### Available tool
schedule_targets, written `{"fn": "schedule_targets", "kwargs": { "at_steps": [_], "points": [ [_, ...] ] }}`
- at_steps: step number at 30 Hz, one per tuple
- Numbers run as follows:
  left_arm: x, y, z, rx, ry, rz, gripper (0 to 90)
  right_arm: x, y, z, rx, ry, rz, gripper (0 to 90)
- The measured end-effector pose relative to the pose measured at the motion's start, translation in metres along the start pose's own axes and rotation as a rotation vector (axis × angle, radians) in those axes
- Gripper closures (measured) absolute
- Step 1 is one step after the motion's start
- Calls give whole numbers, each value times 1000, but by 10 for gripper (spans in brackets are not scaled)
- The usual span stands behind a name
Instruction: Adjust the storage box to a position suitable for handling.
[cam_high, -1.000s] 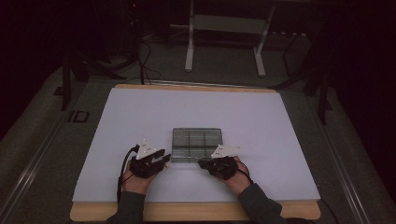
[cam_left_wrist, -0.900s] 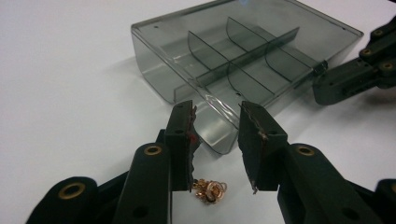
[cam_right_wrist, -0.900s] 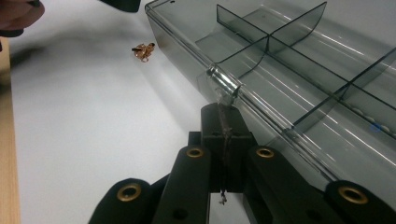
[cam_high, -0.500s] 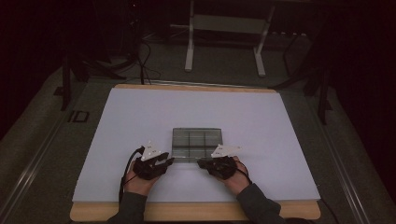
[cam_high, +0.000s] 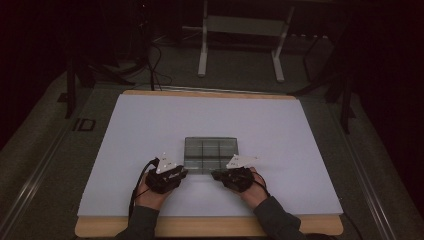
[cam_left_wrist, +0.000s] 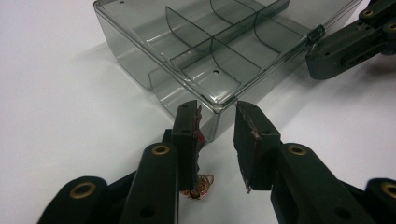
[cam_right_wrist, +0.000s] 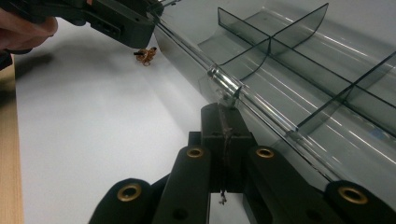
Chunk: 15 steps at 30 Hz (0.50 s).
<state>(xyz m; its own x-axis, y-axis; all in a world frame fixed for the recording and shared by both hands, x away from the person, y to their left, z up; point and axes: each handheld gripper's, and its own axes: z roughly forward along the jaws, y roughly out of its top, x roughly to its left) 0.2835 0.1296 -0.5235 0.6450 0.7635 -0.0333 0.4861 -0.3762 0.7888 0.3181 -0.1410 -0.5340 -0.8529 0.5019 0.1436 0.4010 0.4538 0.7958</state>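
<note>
Left gripper view: a clear plastic box (cam_left_wrist: 205, 51) with dividers, its near corner just ahead of the parted jaws.

The box lies near the front edge of the white tabletop (cam_high: 125, 130), about midway between the side edges. It looks light, stiff and smooth, so likely slippery and apt to crack if squeezed hard; the thin wall at a corner or the small latch (cam_right_wrist: 224, 86) on the front edge seem the best holds. The left gripper (cam_left_wrist: 217, 135) has just been closing, its jaws apart, the corner ahead of them, not between. The right gripper (cam_right_wrist: 224, 135) is pressed together just below the latch; touching it, perhaps.
</note>
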Motion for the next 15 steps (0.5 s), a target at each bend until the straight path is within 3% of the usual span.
{"fn": "schedule_targets", "kwargs": {
  "at_steps": [15],
  "points": [
    [0, 1, -2, -17, 4, -7, 716, 0, 1, -1, -2, 2, -6, 900]
  ]
}}
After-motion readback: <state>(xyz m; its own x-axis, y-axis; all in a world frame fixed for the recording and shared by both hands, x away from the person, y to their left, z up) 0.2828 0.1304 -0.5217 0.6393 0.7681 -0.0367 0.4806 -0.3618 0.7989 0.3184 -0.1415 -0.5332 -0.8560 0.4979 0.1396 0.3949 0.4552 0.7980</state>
